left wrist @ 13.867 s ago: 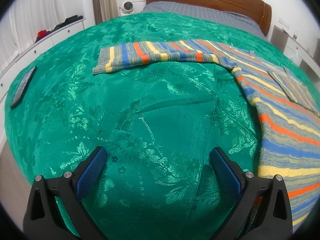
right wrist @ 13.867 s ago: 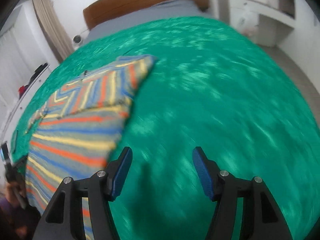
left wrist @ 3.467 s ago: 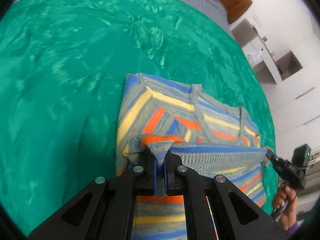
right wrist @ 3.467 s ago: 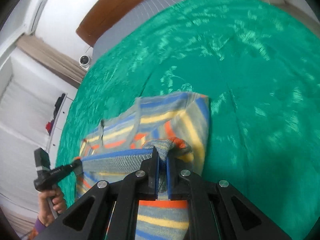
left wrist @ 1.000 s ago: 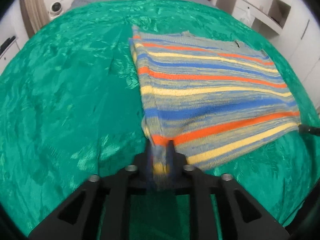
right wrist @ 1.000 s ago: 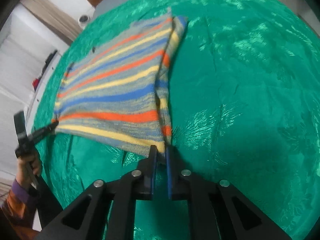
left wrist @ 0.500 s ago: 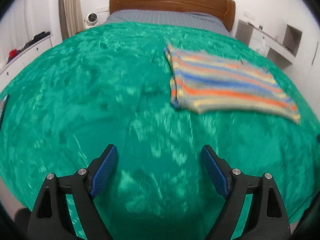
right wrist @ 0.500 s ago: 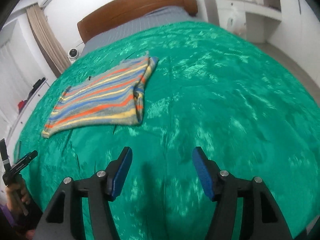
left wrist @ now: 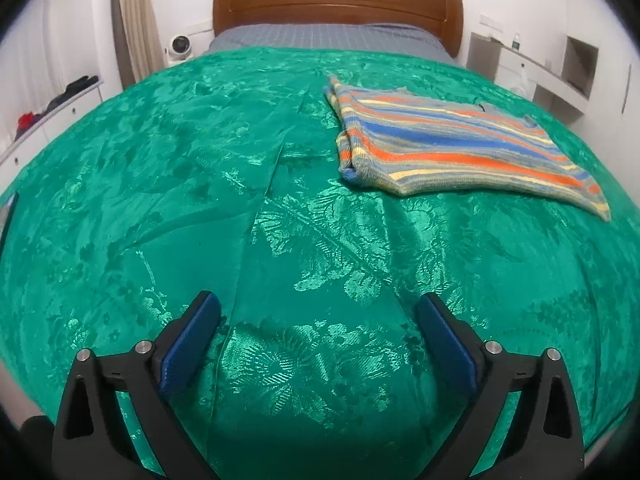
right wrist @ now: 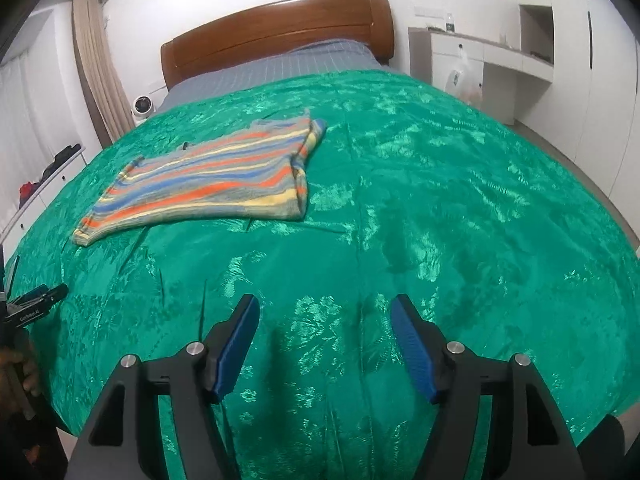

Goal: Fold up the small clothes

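A striped sweater [left wrist: 448, 148] in blue, orange, yellow and grey lies folded flat on the green bedspread [left wrist: 240, 200], far ahead and to the right in the left wrist view. It also shows in the right wrist view [right wrist: 212, 178], far ahead and to the left. My left gripper [left wrist: 318, 332] is open and empty, low over the near part of the bed, well short of the sweater. My right gripper [right wrist: 324, 332] is open and empty, also near the bed's front edge. The left gripper's tip [right wrist: 36, 300] shows at the left edge of the right wrist view.
A wooden headboard [left wrist: 336, 4] and a grey sheet [left wrist: 328, 40] are at the far end. White drawers [left wrist: 48, 120] stand to the left, white shelving [right wrist: 480, 68] to the right. A small white fan [left wrist: 178, 46] sits beside the bed. A dark phone [left wrist: 8, 212] lies at the bed's left edge.
Both grippers let go of the sweater's near edge, opened and pulled back toward the front of the bed. The sweater now lies folded on the bedspread.
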`<state>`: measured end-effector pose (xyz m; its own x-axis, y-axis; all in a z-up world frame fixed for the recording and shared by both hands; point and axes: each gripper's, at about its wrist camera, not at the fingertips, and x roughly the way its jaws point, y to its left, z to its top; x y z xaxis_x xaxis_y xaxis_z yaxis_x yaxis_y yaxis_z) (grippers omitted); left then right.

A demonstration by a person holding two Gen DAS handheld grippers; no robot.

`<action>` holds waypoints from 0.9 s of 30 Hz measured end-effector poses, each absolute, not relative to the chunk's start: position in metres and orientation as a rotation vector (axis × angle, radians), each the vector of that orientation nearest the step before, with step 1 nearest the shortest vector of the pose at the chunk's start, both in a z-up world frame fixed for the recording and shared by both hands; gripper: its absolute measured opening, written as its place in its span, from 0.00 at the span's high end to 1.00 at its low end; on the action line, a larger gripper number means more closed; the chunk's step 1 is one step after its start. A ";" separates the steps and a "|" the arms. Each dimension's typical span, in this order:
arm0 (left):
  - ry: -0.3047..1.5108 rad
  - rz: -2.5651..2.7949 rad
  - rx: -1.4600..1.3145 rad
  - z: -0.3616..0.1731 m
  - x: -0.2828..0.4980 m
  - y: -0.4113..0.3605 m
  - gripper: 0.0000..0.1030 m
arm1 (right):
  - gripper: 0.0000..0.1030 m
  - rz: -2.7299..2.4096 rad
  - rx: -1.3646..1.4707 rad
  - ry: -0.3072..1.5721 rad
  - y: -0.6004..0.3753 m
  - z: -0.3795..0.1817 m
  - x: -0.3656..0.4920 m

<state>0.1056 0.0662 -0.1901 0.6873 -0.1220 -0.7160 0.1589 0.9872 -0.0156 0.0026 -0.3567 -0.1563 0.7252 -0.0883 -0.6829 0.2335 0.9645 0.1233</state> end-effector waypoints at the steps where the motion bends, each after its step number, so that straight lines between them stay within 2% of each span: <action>1: 0.797 -0.155 0.048 -0.191 0.105 0.066 0.02 | 0.32 -0.182 0.210 0.733 -0.356 -0.155 0.002; 27: 0.803 -0.128 0.052 -0.187 0.097 0.065 0.02 | 0.28 -0.176 0.196 0.742 -0.352 -0.163 -0.001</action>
<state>0.0968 0.0647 -0.1866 0.6872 -0.0943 -0.7203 0.1339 0.9910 -0.0021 -0.0012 -0.3516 -0.1627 0.7238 -0.0893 -0.6843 0.2277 0.9670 0.1146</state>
